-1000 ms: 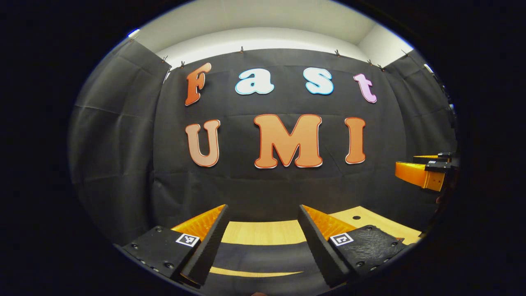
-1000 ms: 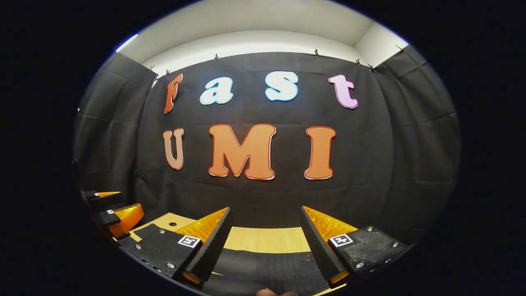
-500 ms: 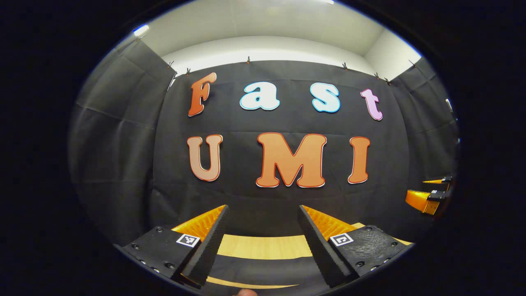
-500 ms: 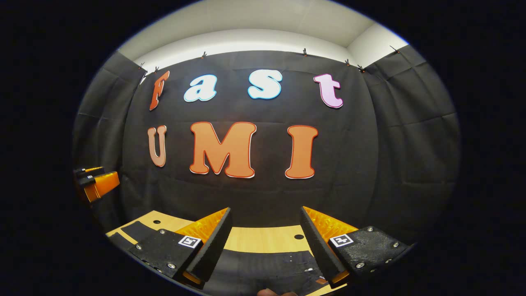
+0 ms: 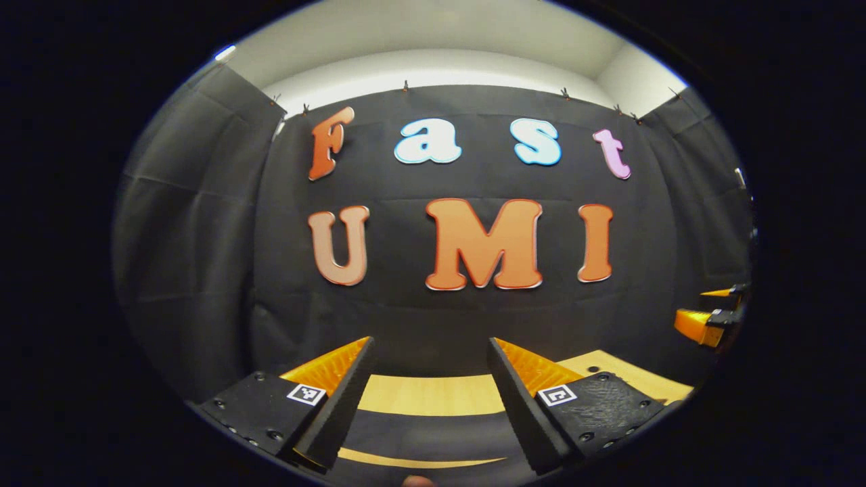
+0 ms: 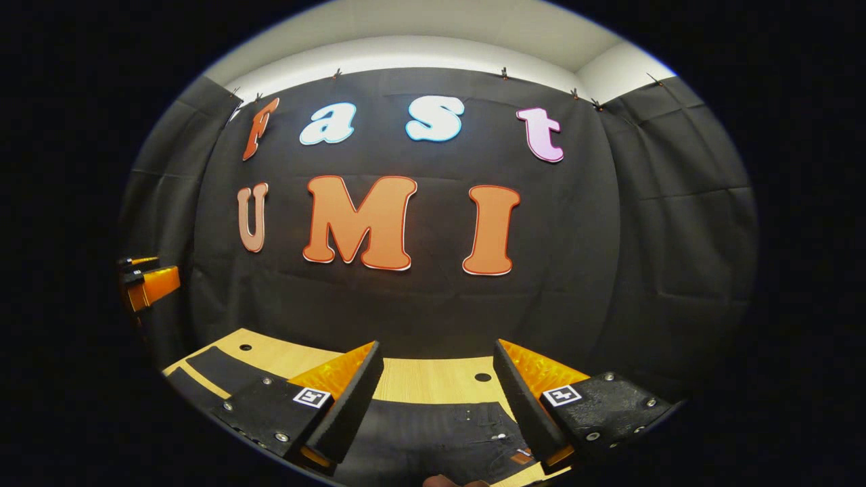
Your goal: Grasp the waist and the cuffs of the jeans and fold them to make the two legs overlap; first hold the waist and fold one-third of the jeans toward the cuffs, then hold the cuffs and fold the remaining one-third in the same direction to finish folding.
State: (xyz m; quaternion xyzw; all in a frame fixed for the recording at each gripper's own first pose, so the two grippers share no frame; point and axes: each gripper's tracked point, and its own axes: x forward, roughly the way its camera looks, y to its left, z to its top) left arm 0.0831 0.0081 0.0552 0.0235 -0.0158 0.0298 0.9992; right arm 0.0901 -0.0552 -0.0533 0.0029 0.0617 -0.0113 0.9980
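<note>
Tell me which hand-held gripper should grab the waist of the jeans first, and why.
Probably right. The right hand-held gripper hangs open directly over the waist end of the jeans, rivets and pocket showing between its fingers. The left hand-held gripper, also open, faces plain dark fabric on the table.

1. The jeans [image 6: 433, 433] were black, with pale stitching and small light rivets near the waist.
2. A small brown patch [image 6: 521, 458] sat at the waistband.
3. The table [image 6: 433, 379] was light wood with a fine grain.
4. In the left gripper view, the jeans [image 5: 426, 436] crossed the pale table [image 5: 426, 396] as dark bands.
</note>
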